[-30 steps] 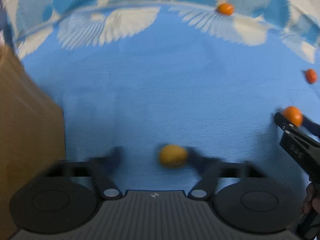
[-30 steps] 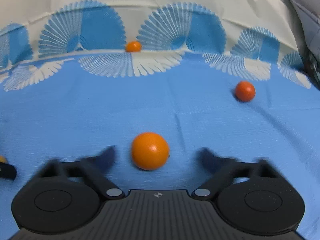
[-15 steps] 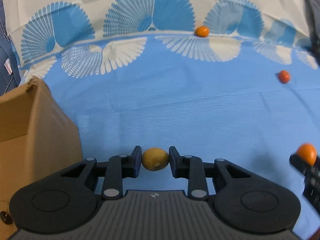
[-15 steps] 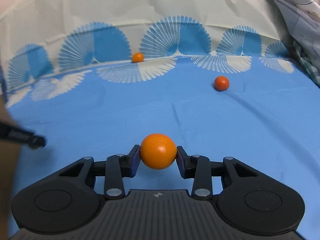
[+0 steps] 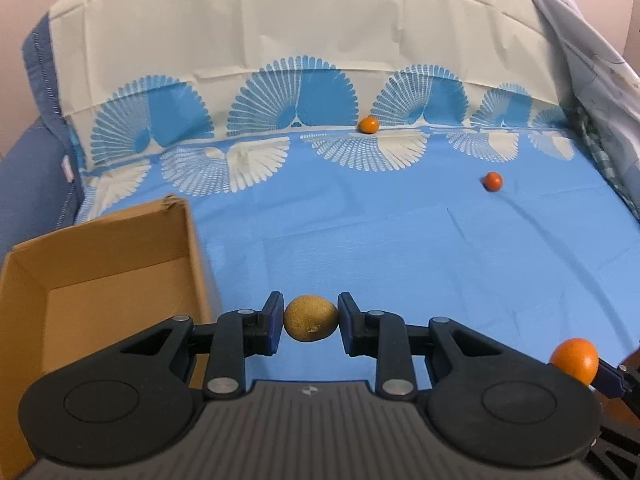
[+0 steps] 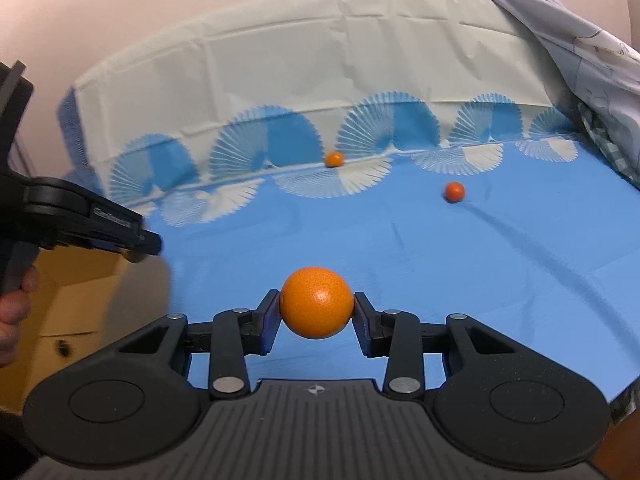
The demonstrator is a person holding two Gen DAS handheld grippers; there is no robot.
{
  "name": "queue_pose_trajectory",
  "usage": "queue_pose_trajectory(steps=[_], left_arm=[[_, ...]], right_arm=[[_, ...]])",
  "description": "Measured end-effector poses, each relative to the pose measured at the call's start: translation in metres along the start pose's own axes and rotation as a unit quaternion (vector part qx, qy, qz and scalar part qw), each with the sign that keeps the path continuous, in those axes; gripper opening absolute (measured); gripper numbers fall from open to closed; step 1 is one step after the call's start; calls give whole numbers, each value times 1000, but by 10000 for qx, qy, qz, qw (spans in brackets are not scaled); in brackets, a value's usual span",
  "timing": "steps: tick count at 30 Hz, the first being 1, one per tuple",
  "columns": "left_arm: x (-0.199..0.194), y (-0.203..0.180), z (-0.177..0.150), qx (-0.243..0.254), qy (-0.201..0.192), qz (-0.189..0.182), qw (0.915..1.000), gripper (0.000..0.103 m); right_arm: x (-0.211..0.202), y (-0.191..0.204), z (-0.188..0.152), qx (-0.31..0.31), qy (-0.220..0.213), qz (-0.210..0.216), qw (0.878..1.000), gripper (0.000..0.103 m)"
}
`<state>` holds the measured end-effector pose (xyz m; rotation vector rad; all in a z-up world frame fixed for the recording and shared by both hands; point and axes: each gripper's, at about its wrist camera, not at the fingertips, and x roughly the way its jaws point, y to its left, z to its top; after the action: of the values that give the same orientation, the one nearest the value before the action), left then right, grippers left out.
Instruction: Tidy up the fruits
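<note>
- My left claw [image 5: 310, 323] is closed down on a small brownish-yellow fruit [image 5: 310, 323]; both blue pads [image 5: 275, 322] press its sides, and it sits squarely between my fingertips, lifted off the blue cloth [image 5: 400, 248].
- Just to the left of that claw stands an open cardboard box [image 5: 120, 264], its near corner beside my left finger. The inside that I can see holds nothing.
- My right claw [image 6: 317, 309] is clamped on a large orange [image 6: 317, 309], which bulges above and below the pads, gripped at its widest part and held clear of the cloth.
- From the left claw, that same orange shows low at the far right edge, pinched in the right claw's tips.
- From the right claw, the left claw reaches in from the left side, above the box, with my hand [image 6: 12, 320] on its handle; its tips are too blurred to read there.
- Far ahead of both claws, a small orange [image 5: 368, 125] rests where the cloth turns up into the fan-patterned backdrop [image 5: 296, 92].
- A second small reddish orange [image 5: 492, 181] lies ahead and to the right, out on the flat cloth, well apart from the first and from both claws.
- A rumpled pale sheet [image 5: 580, 48] hangs at the far right.
</note>
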<state>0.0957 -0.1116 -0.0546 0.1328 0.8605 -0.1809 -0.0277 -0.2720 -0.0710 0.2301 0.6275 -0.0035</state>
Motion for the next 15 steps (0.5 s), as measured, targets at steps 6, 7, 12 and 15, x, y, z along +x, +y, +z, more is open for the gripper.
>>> queue_pose_trajectory(steps=[6,7,12,15], left_arm=[[-55,19,-29,33,-6,73,10000,33],[-63,22,-34,45,24,84,10000,33],[-97,37,-58,52,105,154,9998,33],[-112,42,-68,16,125,166,9998,33]], right_arm=[[-47,33,-17,-133,-35,350,9993,40],[-53,39,-21,-161,-35,412,9990,40],[-78,56,-37,-247,21,562,9981,40],[-91,62,-43,-246,-29,582,9980,40]])
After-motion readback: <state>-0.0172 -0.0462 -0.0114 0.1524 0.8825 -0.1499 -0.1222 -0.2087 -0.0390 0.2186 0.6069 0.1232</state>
